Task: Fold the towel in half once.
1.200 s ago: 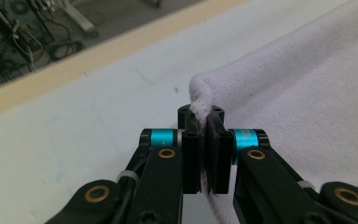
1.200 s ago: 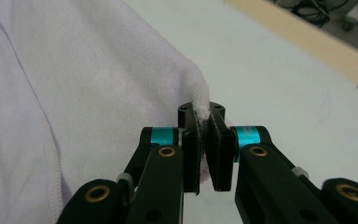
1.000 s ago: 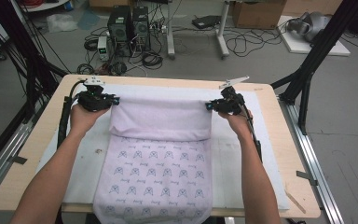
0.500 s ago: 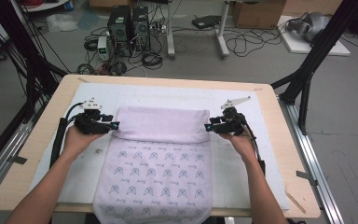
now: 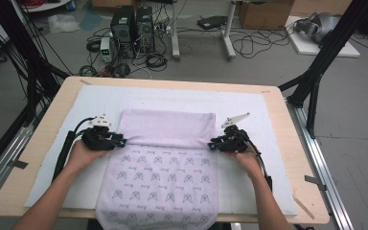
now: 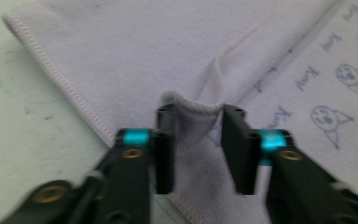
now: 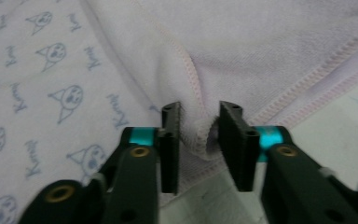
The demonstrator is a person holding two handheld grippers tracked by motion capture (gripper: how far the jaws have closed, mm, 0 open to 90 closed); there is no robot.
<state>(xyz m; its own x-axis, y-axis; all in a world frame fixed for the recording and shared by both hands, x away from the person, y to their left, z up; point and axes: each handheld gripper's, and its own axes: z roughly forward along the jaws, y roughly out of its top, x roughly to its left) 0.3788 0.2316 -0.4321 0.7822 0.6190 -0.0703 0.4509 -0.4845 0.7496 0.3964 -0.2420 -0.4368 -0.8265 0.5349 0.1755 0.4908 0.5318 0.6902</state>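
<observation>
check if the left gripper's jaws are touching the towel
Touching. In the left gripper view the towel bunches up as a fold between the left gripper jaws, its cloth against both inner faces; the jaws have just been closing.

Small blue script words are printed beside cat faces on the towel (image 7: 37, 93), but cannot be read surely.

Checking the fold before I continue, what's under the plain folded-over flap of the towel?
Under the flap lies the towel's printed layer, on the white mat. The covered print is hidden.
</observation>
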